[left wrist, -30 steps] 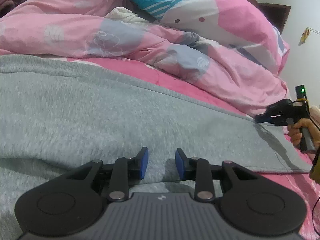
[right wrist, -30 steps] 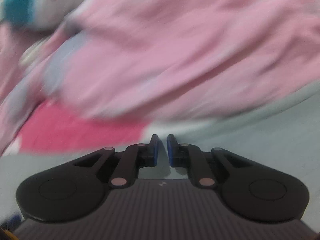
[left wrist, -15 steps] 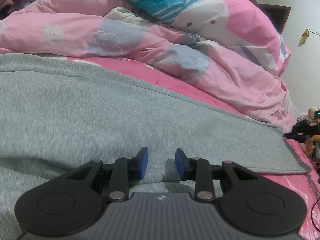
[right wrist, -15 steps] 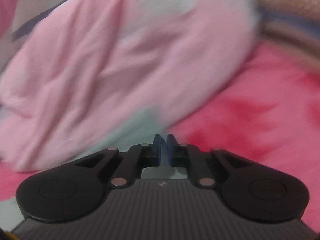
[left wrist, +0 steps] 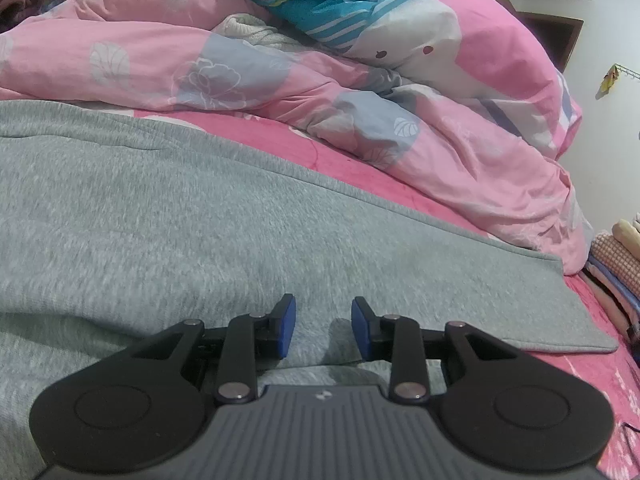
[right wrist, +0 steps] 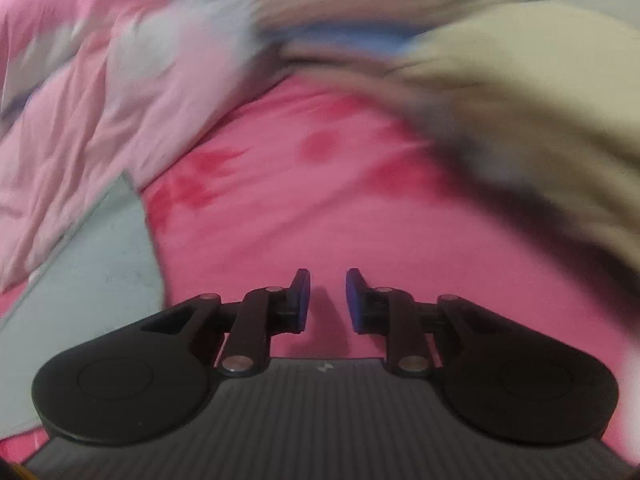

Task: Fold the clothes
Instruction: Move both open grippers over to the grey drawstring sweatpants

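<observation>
A grey sweatshirt-like garment [left wrist: 200,220] lies spread flat on the pink bed sheet [left wrist: 592,364]. Its right hem and corner show in the left wrist view. My left gripper [left wrist: 323,326] rests low over the garment's near part, jaws apart, grey fabric showing between the blue pads [left wrist: 286,326] with nothing pinched. In the blurred right wrist view my right gripper [right wrist: 327,300] hangs over bare pink sheet [right wrist: 320,200]. Its jaws are opening and nothing is between them. The grey garment's corner [right wrist: 100,248] lies to its left.
A crumpled pink flowered duvet [left wrist: 460,140] is heaped behind the garment, with a teal striped cloth [left wrist: 320,0] on top. A stack of folded clothes [left wrist: 616,256] sits at the right edge. A blurred beige cloth [right wrist: 520,92] lies ahead right of my right gripper.
The right gripper let go at the garment's right corner, swept off to the right out of the left wrist view, and its jaws parted. The left gripper stayed put.
</observation>
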`<state>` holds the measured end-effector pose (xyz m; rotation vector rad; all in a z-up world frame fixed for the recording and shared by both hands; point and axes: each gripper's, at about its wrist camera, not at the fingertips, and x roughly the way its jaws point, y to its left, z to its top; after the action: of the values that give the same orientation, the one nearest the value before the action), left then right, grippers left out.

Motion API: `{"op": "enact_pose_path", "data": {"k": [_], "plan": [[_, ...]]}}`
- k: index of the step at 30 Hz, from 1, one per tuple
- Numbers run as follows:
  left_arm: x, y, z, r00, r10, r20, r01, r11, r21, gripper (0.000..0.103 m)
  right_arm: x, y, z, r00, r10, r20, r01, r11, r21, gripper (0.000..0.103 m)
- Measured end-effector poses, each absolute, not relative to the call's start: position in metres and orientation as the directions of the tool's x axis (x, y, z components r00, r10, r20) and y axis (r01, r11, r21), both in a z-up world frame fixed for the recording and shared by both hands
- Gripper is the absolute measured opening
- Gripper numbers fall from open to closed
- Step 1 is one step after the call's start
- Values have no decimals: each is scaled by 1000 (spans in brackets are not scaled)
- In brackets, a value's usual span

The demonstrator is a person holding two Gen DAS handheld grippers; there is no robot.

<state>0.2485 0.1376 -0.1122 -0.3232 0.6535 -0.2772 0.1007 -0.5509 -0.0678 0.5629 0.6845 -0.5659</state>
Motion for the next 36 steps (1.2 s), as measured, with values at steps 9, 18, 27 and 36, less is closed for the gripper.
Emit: {"op": "enact_pose_path", "data": {"k": [9,18,27,36], "plan": [[241,125,-95,769,-268,-581,105,949,-298,49,7,-462,7,847,-93,-523,340,851,399,35],[171,93,-45,771,-174,-612,94,983,-160,65,27,-342,-52,805,155,-572,57,941,334,42],[92,51,-43,721,-124,-682,84,992,-93,72,-4,-316,-78,792,145,-593,43,956,291,43],[46,62,-50,678,-58,-733,-2,997,-80,74,-44,-330,-72,814,161,-558,62,931,360,45]]}}
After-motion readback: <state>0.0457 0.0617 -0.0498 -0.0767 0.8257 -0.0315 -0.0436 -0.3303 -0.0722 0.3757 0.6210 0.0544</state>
